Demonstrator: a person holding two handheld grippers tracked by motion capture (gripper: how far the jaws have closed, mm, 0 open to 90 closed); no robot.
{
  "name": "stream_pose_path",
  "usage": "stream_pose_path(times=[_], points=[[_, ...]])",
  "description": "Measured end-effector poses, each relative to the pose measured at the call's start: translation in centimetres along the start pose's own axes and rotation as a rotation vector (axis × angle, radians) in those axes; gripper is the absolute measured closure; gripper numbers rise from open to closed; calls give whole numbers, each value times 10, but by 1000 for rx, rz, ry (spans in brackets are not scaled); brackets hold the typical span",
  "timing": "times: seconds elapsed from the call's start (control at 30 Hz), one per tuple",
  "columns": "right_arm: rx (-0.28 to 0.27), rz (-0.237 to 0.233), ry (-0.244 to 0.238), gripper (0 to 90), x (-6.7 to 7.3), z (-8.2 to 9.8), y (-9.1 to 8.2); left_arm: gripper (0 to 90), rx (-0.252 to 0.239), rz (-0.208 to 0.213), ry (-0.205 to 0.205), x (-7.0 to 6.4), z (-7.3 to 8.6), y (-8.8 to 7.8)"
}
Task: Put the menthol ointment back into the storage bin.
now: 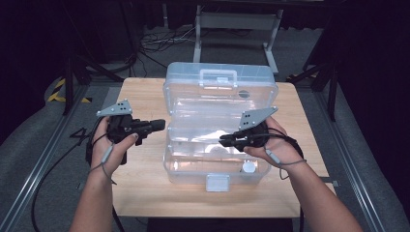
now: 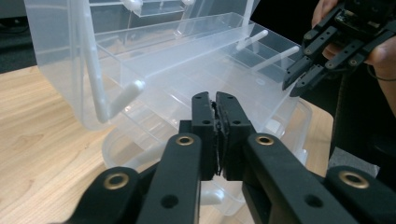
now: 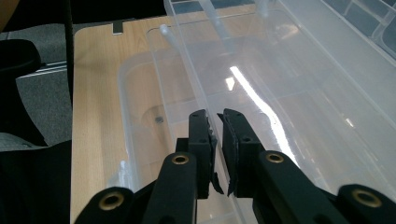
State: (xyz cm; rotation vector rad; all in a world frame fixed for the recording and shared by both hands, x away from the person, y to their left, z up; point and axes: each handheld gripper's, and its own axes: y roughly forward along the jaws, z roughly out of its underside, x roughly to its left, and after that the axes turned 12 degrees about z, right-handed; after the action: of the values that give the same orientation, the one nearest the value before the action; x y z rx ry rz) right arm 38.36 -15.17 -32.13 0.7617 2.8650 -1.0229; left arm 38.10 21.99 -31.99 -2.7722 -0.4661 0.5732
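A clear plastic toolbox (image 1: pixel 169 166) stands open in the middle of the wooden table (image 1: pixel 140 92), its lid (image 1: pixel 220 89) upright at the back. A clear lift-out tray (image 1: pixel 193 131) spans the box. My left gripper (image 1: pixel 162 124) hovers just left of the box, level with the tray; its jaws are shut (image 2: pixel 217 98) with nothing between them. My right gripper (image 1: pixel 225 141) reaches in from the right over the box. Its jaws (image 3: pixel 215 114) stand a narrow gap apart, closed on the tray's thin clear wall (image 3: pixel 180 60). It also appears far off, upper right (image 2: pixel 293 88).
A white latch (image 1: pixel 217 182) hangs at the box's front, and a small white round piece (image 1: pixel 249 167) lies inside its front right corner. Bare wood shows left of the box (image 2: pixel 42 130). Cables and a metal frame are on the floor beyond the table.
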Motion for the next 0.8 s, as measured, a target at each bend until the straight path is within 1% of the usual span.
stream_pose_path(times=[0.07, 0.13, 0.27, 0.3, 0.43, 0.67, 0.8], points=[[-2, 3, 2, 821, 1, 1, 0, 897, 15, -14, 0, 1, -3, 0], [-6, 7, 4, 820, 1, 1, 0, 899, 9, -26, 7, 1, -5, 2], [-10, 9, 8, 819, 2, 3, 0, 900, -31, -45, 5, 0, -8, 5], [-11, 9, 7, 819, 2, 3, -1, 900, -48, -48, -1, 0, -8, 6], [-16, 12, 11, 818, 4, 4, -1, 900, -70, -65, 4, 1, -10, 8], [-21, 11, 15, 816, 7, 7, -1, 900, -75, -75, 17, 1, -13, 13], [-22, 12, 16, 813, 9, 9, -1, 900, -87, -78, 16, 2, -15, 15]])
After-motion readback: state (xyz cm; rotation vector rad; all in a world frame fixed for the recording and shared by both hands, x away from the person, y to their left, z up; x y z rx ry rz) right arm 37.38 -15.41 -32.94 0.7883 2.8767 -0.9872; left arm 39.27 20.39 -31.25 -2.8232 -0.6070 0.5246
